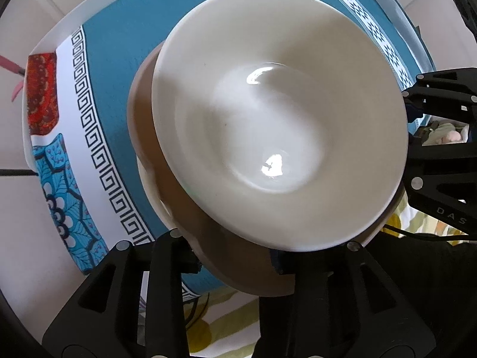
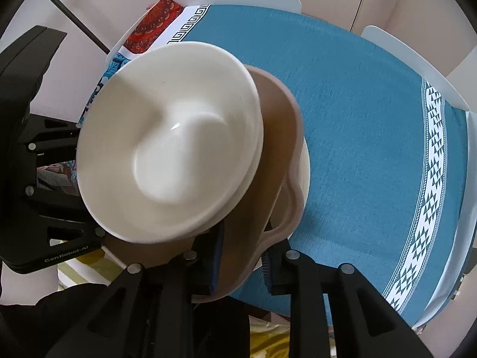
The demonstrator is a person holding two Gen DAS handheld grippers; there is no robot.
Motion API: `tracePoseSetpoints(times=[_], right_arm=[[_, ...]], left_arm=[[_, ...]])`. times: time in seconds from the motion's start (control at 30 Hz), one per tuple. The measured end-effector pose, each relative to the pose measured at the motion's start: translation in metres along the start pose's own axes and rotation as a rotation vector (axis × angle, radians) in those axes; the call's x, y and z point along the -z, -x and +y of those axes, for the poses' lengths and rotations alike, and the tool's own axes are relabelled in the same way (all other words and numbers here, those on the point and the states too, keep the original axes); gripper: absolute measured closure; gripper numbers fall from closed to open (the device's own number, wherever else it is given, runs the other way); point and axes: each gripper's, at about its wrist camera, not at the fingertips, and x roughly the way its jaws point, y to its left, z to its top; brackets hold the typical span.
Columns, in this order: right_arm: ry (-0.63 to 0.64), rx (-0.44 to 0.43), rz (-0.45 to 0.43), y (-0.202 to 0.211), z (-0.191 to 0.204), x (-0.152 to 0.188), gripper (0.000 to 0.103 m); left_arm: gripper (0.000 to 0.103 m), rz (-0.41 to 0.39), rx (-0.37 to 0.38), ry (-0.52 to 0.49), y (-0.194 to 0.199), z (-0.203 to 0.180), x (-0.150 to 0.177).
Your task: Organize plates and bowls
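Observation:
A white bowl (image 1: 277, 125) sits on top of a beige plate (image 1: 167, 191), with a white plate (image 1: 155, 197) under that; the stack is held tilted above the blue tablecloth (image 1: 125, 53). My left gripper (image 1: 235, 256) is shut on the near edge of the stack. My right gripper (image 2: 241, 256) is shut on the beige plate's (image 2: 280, 137) rim, with the white bowl (image 2: 170, 143) above it. Each gripper shows at the side of the other's view.
The round table is covered by a blue cloth (image 2: 372, 119) with white patterned borders. A red patterned cloth (image 1: 41, 95) lies at the far edge. White chairs (image 2: 417, 59) stand behind the table.

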Motion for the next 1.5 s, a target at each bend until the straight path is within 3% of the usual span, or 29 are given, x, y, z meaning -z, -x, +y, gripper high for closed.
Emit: tracePoseSetpoints(times=[0.37,0.6,0.73,0.83,0.9,1.13,1.3,1.4,1.43,1.5], right_arm=[[-0.003,-0.034,0.015,-0.001,0.000,0.004,0.078],[-0.021,-0.042,0.005,0.002,0.000,0.009,0.078],[-0.026,-0.047,0.000,0.003,0.003,0.010,0.076],[-0.025,-0.044,-0.008,0.006,0.006,0.013,0.071],[-0.026,-0.040,-0.014,0.008,0.006,0.014,0.061],[-0.066,-0.026,-0.068,0.034,0.004,0.025,0.059],[-0.092,-0.001,-0.168,0.074,0.006,0.041,0.059],[-0.111,-0.004,-0.271,0.113,0.006,0.052,0.057],[-0.116,0.003,-0.322,0.132,0.008,0.058,0.054],[-0.120,0.022,-0.400,0.158,0.011,0.062,0.037]], left_arm=[[0.055,0.000,0.084,0.033,0.011,0.005,0.008],[0.049,-0.025,0.118,0.073,0.021,0.011,0.016],[0.036,-0.057,0.113,0.088,0.033,0.013,0.026],[0.035,-0.074,0.106,0.096,0.041,0.016,0.032],[0.035,-0.085,0.099,0.107,0.044,0.018,0.032],[0.035,-0.128,0.068,0.130,0.063,0.013,0.051],[0.035,-0.234,0.046,0.162,0.100,0.002,0.073],[0.035,-0.348,-0.007,0.175,0.136,-0.008,0.083],[0.035,-0.391,-0.027,0.178,0.149,-0.010,0.087],[0.035,-0.501,-0.064,0.186,0.181,-0.017,0.096]])
